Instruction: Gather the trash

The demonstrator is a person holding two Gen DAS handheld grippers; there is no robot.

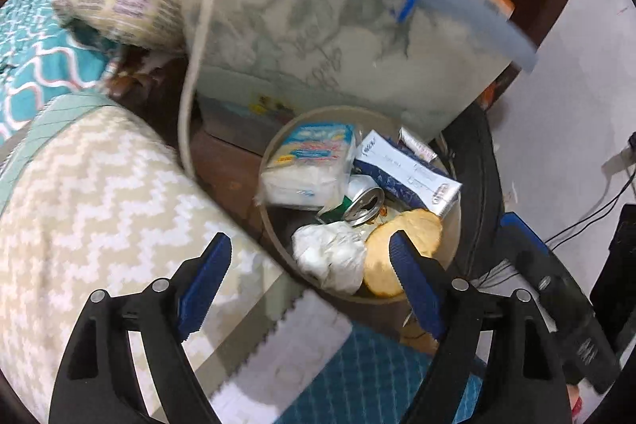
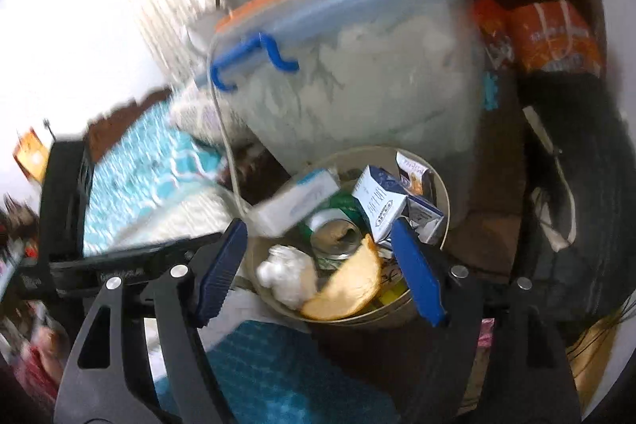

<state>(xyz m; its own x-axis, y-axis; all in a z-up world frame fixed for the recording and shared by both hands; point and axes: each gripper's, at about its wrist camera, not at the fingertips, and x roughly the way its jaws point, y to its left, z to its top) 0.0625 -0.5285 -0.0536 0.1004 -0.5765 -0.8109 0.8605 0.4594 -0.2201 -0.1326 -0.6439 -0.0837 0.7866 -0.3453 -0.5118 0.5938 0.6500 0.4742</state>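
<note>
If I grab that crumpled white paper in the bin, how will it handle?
The crumpled white paper looks light and soft, so it would likely squash under pressure. It lies loose on top in the bin, beside the bread slice, so it should lift freely.

Round beige bin [image 1: 274,225] holds tissue pack [image 1: 310,161], can [image 1: 363,199], cartons, crumpled paper.
</note>
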